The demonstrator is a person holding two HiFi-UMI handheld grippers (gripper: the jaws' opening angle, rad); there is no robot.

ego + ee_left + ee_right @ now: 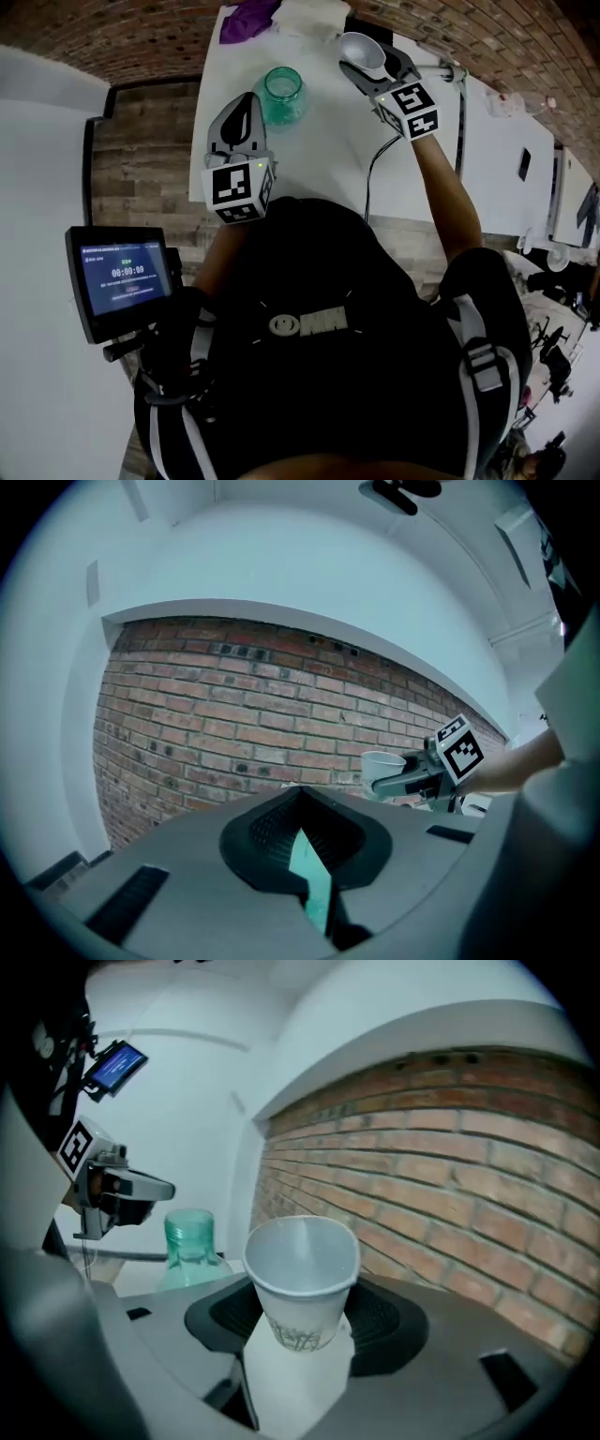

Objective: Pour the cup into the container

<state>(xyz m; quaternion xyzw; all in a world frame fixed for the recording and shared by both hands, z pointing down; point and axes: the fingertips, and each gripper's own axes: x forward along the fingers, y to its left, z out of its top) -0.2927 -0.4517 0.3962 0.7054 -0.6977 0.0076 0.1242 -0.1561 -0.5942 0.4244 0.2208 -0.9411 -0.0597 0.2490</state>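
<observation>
My right gripper (367,62) is shut on a white paper cup (361,49), held roughly upright above the white table (319,150), to the right of the jar. In the right gripper view the cup (302,1279) sits between the jaws with its mouth towards the camera; I cannot tell what is inside. The container is a green glass jar (282,94) with an open mouth, standing on the table, and it shows as the jar (191,1241) left of the cup. My left gripper (242,118) hovers just left of the jar, shut and empty, not touching it.
A purple cloth (247,19) and a white cloth (309,15) lie at the table's far end. A black cable (375,178) runs over the near part of the table. A small screen (122,277) is mounted at the left. A brick wall (281,714) stands behind the table.
</observation>
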